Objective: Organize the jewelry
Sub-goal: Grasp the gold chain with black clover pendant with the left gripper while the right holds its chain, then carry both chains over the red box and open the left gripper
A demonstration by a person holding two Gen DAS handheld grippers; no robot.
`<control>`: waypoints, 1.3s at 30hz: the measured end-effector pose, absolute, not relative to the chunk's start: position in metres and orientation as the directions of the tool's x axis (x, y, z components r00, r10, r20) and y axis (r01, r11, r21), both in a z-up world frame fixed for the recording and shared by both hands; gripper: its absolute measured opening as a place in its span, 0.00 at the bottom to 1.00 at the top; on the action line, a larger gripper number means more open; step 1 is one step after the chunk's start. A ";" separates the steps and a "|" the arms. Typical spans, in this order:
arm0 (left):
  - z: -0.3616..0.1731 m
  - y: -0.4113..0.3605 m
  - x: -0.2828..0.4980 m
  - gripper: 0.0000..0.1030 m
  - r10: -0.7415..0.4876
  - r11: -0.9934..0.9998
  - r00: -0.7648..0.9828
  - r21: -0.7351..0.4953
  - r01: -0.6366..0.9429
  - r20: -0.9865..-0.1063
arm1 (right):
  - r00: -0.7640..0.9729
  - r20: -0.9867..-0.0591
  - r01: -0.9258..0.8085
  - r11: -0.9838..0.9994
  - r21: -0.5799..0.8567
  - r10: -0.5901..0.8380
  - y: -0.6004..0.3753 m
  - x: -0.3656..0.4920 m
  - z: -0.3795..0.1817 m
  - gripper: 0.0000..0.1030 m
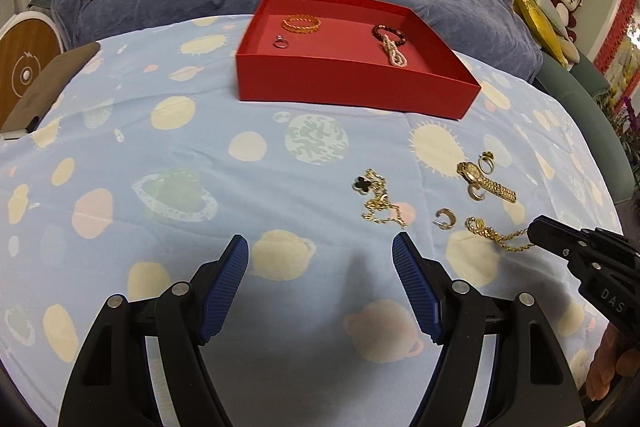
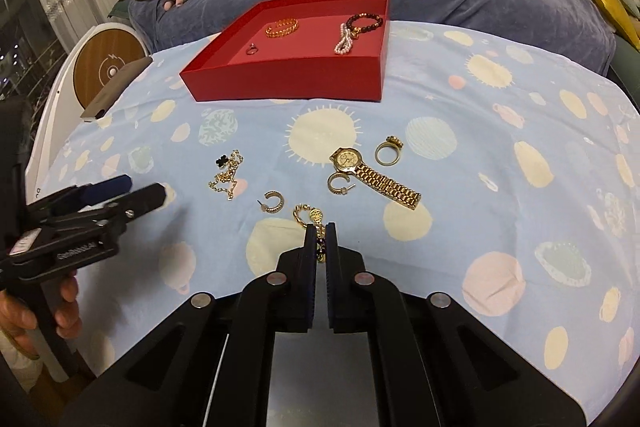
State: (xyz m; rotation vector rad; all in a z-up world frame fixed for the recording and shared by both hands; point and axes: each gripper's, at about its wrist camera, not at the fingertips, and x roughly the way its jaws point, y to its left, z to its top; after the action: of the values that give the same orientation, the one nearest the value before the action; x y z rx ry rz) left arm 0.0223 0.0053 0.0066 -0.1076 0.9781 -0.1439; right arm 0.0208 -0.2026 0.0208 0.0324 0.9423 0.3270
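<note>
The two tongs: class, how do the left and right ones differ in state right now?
The left tongs stand wide open; the right tongs are shut. The left tongs hold nothing over the tablecloth; the right tongs pinch a gold chain. Both are black with blue pads and point down at the table.

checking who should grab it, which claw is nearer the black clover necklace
Left. The open left claw hovers just short of the black clover necklace; the right claw sits farther off, shut on a gold chain.
</note>
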 end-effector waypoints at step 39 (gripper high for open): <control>0.080 0.001 0.013 0.03 -0.242 0.970 0.689 -0.170 0.172 -0.683 | 0.642 -0.666 -0.275 0.925 0.263 0.380 -0.223 0.005 0.093 0.03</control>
State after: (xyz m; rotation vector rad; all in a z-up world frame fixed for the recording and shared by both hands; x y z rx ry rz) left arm 0.0134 0.0010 0.0800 -0.0948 0.7773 -0.2317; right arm 0.0049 -0.2229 0.0934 0.1422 0.7897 0.3745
